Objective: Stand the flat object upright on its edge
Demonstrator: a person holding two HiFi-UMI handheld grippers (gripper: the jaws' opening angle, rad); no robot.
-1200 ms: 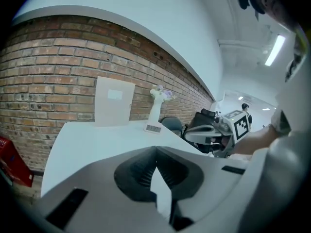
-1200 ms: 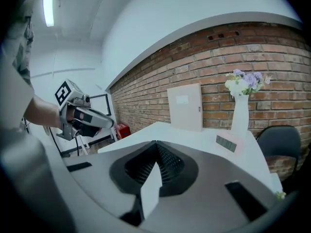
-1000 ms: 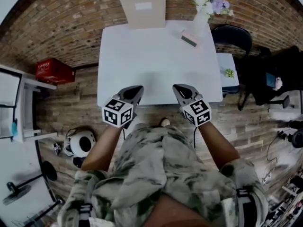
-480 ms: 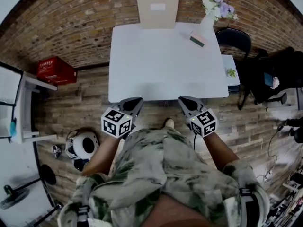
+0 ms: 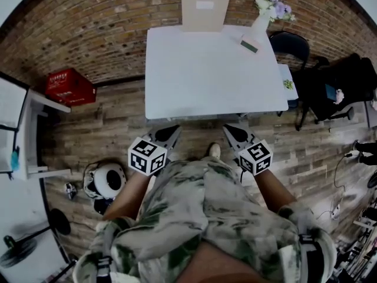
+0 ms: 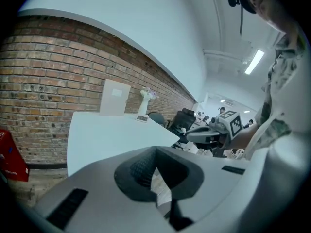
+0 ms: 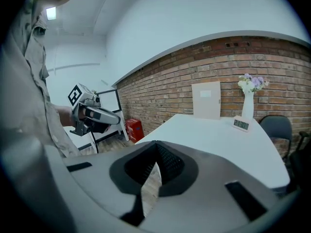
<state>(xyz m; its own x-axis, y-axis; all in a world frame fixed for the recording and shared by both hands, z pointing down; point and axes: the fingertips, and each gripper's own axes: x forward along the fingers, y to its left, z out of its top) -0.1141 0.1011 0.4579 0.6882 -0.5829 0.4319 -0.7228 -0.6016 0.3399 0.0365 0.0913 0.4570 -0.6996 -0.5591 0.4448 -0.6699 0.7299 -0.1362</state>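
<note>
The flat object is a pale beige board point(image 5: 204, 7) that stands upright at the far edge of the white table point(image 5: 206, 81), against the brick wall. It also shows in the left gripper view as the board point(image 6: 114, 97) and in the right gripper view as the board point(image 7: 206, 99). My left gripper point(image 5: 171, 133) and right gripper point(image 5: 231, 131) hover over the wooden floor just short of the table's near edge. Both are shut with nothing in them. Each gripper view confirms its own jaws closed, the left gripper point(image 6: 155, 152) and the right gripper point(image 7: 156, 147).
A white vase with flowers point(image 5: 262, 16) and a small clock point(image 5: 249, 46) stand at the table's far right corner. A black chair point(image 5: 297, 43) is to the right, with a red box point(image 5: 69, 87) and a white shelf point(image 5: 23, 128) to the left. A round white device point(image 5: 105, 180) lies on the floor.
The view has drawn back from the table. Both grippers, which were over the table's near edge, are now off it and above the floor. They stay shut.
</note>
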